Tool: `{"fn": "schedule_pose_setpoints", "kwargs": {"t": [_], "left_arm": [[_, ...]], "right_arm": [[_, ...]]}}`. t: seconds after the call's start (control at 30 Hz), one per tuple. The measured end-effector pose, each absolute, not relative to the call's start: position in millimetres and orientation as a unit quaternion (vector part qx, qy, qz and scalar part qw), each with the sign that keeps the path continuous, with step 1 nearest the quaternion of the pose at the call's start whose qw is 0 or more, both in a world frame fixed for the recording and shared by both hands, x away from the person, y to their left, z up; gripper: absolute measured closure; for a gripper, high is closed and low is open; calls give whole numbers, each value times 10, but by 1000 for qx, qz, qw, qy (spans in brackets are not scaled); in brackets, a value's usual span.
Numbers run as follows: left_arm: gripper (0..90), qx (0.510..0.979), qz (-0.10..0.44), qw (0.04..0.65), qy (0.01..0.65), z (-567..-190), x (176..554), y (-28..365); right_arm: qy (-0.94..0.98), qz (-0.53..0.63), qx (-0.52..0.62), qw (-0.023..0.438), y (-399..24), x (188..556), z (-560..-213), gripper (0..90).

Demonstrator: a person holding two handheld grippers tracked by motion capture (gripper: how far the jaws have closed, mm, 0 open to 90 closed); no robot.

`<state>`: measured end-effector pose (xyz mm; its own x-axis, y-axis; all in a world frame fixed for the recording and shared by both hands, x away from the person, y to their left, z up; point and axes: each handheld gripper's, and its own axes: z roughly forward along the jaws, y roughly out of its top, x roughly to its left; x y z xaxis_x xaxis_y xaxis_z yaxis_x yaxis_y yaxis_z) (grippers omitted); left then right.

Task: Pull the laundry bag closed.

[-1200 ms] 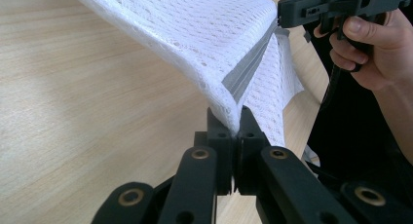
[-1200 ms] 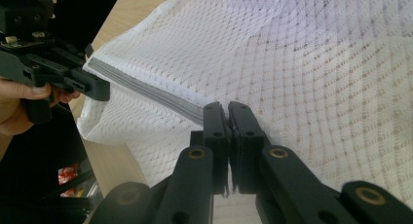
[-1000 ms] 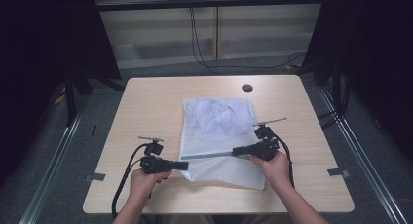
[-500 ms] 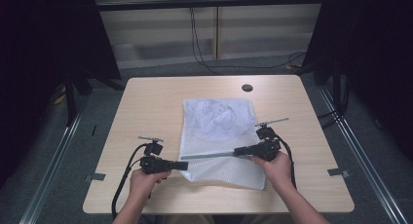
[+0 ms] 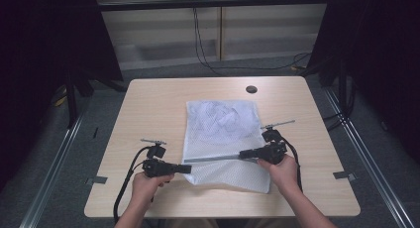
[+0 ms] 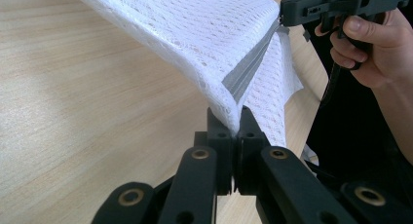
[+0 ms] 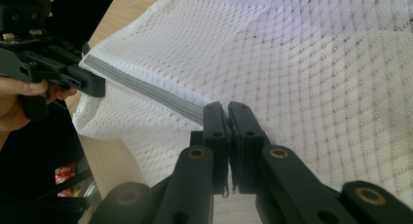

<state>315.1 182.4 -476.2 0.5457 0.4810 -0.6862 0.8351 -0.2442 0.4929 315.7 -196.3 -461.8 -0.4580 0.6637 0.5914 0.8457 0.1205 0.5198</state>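
- Holding steady: against the earlier high views, nothing has shifted. Both hands, both grippers and the white mesh bag (image 5: 223,139) sit where they were.
- The left gripper (image 5: 187,168) has its jaws pinched tight on the bag's near-left edge, right at one end of the grey zipper band (image 5: 213,159); in the left gripper view the mesh (image 6: 204,44) rises straight out of the closed jaws.
- The right gripper (image 5: 242,153) is clamped likewise at the zipper band's other end, toward the bag's right edge; the right gripper view shows the band (image 7: 146,90) running into its closed jaws.
- The band is pulled taut between the two grips and lifted slightly, while the rest of the bag lies flat on the wooden table (image 5: 148,104), with crumpled pale cloth (image 5: 225,116) visible inside at the bag's far end.
- That stillness suggests a pause with the zipper line tensioned. My judgement: the grips are set, and the next step depends on keeping that tension so the mesh does not slip out.
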Motion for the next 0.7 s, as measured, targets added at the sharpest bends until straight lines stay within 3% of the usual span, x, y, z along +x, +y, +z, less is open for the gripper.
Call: {"fn": "schedule_pose_setpoints", "kwargs": {"t": [0.7], "left_arm": [[884, 763, -203, 437, 431, -4759, 3151, 1837]], "right_arm": [[-738, -426, -513, 102, -2039, 3145, -4642, 868]]}}
